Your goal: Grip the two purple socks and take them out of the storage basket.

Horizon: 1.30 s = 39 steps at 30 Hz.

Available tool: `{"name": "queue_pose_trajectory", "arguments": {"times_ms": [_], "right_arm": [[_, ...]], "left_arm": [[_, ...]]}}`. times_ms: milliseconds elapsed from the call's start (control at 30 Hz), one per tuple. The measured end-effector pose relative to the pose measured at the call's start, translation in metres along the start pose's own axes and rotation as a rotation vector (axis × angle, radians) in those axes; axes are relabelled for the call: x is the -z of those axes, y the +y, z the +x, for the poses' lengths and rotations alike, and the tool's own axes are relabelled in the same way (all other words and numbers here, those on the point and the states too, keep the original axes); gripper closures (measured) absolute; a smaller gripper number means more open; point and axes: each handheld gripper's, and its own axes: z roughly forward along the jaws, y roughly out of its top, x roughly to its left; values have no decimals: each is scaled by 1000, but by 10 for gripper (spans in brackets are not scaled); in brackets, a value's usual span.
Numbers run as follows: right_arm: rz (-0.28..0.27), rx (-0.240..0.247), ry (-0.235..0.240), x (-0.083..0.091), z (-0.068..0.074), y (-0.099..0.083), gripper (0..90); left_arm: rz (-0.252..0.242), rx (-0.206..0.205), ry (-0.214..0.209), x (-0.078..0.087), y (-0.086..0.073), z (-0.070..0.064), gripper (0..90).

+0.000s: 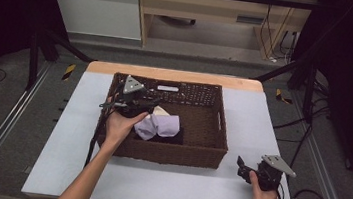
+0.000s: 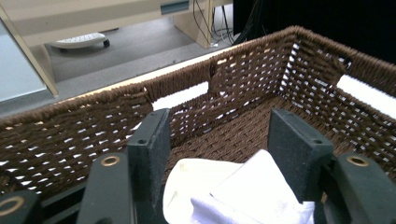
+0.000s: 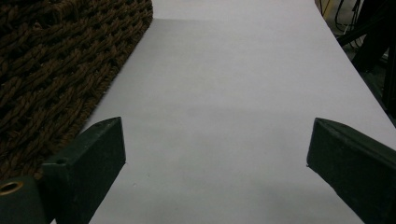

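A brown woven basket [image 1: 173, 154] stands in the middle of the white table [image 1: 165, 184]. In its left half lies a pile of cloths: a lavender one [image 1: 161, 125], a cream one [image 1: 161, 111] and a dark one [image 1: 172, 138]. My left gripper [image 1: 152, 105] is inside the basket just above the pile. In the left gripper view it [image 2: 222, 122] is open, with the white cloth [image 2: 252, 186] and cream cloth [image 2: 196, 177] low between the jaws. My right gripper [image 1: 243, 168] rests open near the basket's front right corner, over bare table [image 3: 224, 70].
The basket's right half is bare wicker [image 1: 202, 122]. Its far wall [image 2: 84, 130] has a handle slot [image 1: 167, 88]. The basket's outer wall [image 3: 56, 60] is close on the right gripper's left. Black frame struts and cables surround the table.
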Motion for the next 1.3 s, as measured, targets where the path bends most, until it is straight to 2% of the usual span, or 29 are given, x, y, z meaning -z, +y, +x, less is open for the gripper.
{"name": "queue_pose_trajectory", "arguments": {"times_ms": [67,167,267,433,533,800,967,1067,1100,1200,1300], "right_arm": [[1,0,1,0,0,0,49],[4,-1,1,0,0,0,48],[3,-3,1,0,0,0,48],[3,-3,-1,0,0,0,48],[0,-1,-3,0,0,0,47],[5,-1,-2,0,0,0,47],[7,-2,-2,0,0,0,47],[7,-2,-3,0,0,0,47],[7,-2,-3,0,0,0,47],[7,-1,-2,-1,0,0,47],[7,-3,-2,-1,0,0,47]], "left_arm": [[7,-6,7,-2,-1,0,391],[24,-7,-7,-9,-7,-1,380],[57,-17,-12,-14,-14,-3,368],[77,-27,-53,-15,-19,-7,365],[120,-54,-73,-18,-22,-10,352],[184,-79,-68,-24,-24,-13,348],[221,-66,-57,-28,-25,-13,366],[293,-73,-45,-34,-25,-14,380],[293,-73,-45,-34,-25,-14,378],[356,-122,-36,-41,-27,-20,368],[378,-133,-37,-44,-27,-22,371]]}}
